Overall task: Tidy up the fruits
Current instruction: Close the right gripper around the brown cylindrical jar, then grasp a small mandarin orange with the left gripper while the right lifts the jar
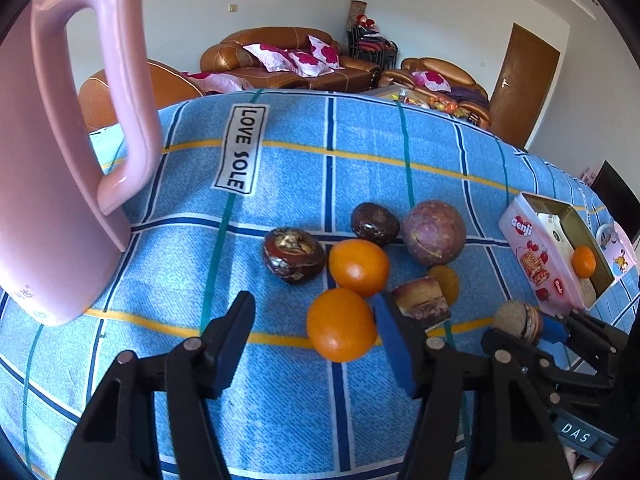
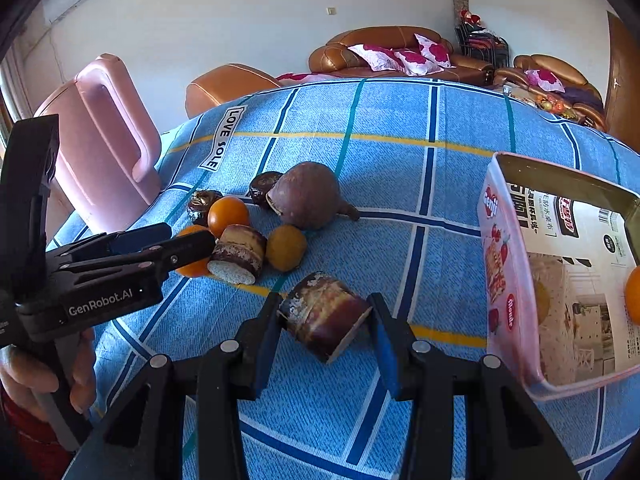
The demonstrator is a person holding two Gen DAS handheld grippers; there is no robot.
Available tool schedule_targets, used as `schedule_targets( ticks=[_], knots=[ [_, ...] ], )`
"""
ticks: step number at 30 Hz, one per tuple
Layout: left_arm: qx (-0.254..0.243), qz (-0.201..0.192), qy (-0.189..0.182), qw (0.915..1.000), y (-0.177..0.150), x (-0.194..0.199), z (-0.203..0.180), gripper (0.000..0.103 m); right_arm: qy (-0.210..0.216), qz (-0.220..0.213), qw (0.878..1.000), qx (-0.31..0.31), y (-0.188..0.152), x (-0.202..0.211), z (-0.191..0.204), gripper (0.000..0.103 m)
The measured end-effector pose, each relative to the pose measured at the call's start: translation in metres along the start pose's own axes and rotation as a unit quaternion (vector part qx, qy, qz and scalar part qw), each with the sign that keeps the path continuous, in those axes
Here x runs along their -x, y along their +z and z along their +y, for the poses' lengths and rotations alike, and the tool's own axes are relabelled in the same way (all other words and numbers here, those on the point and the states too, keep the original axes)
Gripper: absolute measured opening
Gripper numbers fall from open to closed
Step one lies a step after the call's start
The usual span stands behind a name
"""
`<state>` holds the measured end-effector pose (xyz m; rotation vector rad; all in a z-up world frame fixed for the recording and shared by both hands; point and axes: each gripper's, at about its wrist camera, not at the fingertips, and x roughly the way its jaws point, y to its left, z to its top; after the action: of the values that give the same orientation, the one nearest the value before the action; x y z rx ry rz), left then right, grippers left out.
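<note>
1. Fruits lie clustered on the tabletop (image 1: pixel 280 168), which wears a blue checked woven cloth: two smooth round oranges (image 1: pixel 359 267), one dull yellowish fruit (image 2: pixel 286 247), two glossy dark-brown water chestnuts (image 1: pixel 294 255), one round purple passion fruit (image 1: pixel 434 232).
2. Two banded cylindrical cut pieces show; one (image 2: pixel 239 254) rests beside the oranges.
3. Right gripper (image 2: pixel 324 322) has its jaws pressed against the other piece (image 2: pixel 326 316).
4. Left gripper (image 1: pixel 316 336) jaws are spread around an orange (image 1: pixel 341 325).
5. One pink box (image 2: pixel 504 280) holds a third orange (image 1: pixel 583 262).
6. One glossy pink jug (image 1: pixel 52 160) stands apart.
</note>
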<state>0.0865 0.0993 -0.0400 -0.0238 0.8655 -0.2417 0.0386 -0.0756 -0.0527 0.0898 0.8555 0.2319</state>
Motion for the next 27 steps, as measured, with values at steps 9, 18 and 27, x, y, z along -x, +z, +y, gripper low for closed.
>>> schedule_targets(
  ticks=[9, 18, 27],
  knots=[
    [-0.031, 0.017, 0.022, 0.9991, -0.007, -0.016, -0.023, 0.063, -0.004, -0.002, 1.000, 0.009, -0.001, 0.000, 0.003, 0.045],
    [-0.007, 0.013, 0.013, 0.9998, -0.006, -0.014, -0.013, 0.040, -0.002, 0.000, 1.000, 0.008, -0.003, 0.001, 0.003, 0.045],
    [0.013, -0.069, 0.032, 0.9970, -0.007, 0.017, -0.004, 0.037, -0.002, -0.048, 0.999, 0.025, -0.003, 0.018, 0.009, 0.045]
  ],
)
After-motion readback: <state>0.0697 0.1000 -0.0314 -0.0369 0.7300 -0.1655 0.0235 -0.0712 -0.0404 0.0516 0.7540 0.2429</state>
